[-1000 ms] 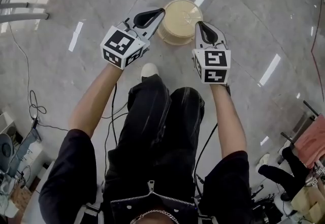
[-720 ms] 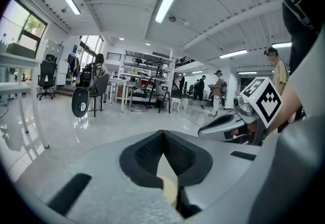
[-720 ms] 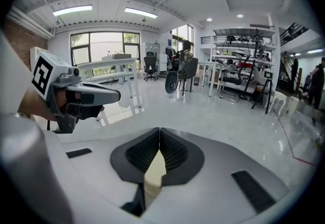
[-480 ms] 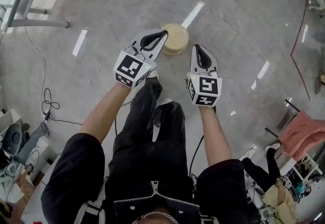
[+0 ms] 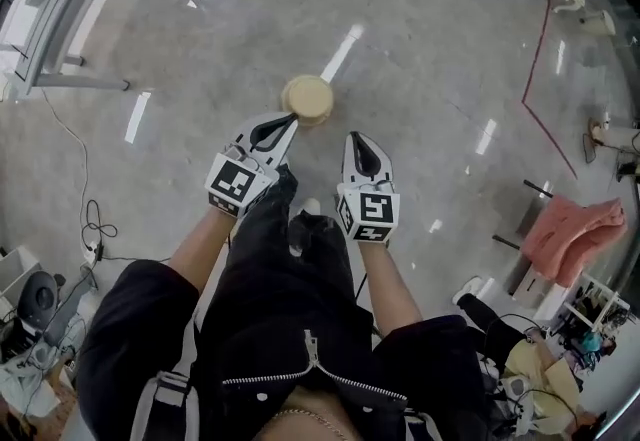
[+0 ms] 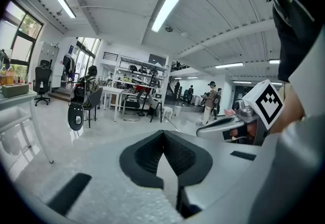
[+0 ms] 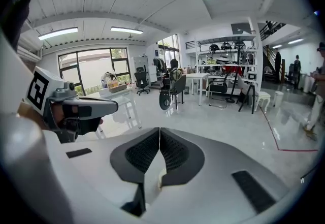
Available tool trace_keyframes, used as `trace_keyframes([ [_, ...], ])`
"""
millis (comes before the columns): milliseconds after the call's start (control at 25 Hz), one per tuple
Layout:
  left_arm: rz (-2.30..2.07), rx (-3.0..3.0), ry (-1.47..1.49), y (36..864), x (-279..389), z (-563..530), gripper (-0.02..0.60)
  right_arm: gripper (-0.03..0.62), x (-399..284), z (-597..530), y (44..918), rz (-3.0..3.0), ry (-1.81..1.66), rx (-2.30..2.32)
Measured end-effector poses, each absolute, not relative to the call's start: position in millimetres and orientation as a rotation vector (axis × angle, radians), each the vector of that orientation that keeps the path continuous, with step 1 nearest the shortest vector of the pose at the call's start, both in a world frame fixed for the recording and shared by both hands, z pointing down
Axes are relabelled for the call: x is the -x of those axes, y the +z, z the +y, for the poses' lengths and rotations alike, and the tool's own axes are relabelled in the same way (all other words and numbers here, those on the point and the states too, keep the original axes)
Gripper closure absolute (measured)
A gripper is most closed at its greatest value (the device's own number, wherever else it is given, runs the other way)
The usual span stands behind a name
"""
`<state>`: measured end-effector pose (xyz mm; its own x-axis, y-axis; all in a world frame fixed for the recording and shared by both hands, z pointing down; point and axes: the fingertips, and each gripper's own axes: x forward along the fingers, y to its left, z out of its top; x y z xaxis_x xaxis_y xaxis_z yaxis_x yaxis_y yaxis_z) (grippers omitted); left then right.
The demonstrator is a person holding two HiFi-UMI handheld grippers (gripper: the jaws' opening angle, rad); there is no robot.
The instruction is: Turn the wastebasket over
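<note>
On floor [image 5: 420,49] ahead: wastebasket [image 5: 307,99] alone, apparently base-up | left gripper [image 5: 291,119], right gripper [image 5: 353,138] lifted clear, pinched closed, empty | flip likely done

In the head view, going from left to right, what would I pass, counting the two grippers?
black floor cable → left gripper → wastebasket → right gripper → pink cloth
</note>
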<state>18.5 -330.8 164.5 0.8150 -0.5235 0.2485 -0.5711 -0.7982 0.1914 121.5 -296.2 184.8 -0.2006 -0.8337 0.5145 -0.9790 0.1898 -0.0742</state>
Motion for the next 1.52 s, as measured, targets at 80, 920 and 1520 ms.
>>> trace_keyframes([
  [80,-0.826,-2.756,0.268,154,-20,-321,0.578,0.582,-121,-285,166,-2.107,0.557,-1.739],
  [920,-0.941,-2.738,0.193,72,-75,-224,0.578,0.585,-158,-193,93,-2.294,0.496,-1.685],
  [1520,-0.998,-2.717,0.204,58,-109,-165,0.578,0.585,-196,-144,79,-2.321,0.509,-1.632],
])
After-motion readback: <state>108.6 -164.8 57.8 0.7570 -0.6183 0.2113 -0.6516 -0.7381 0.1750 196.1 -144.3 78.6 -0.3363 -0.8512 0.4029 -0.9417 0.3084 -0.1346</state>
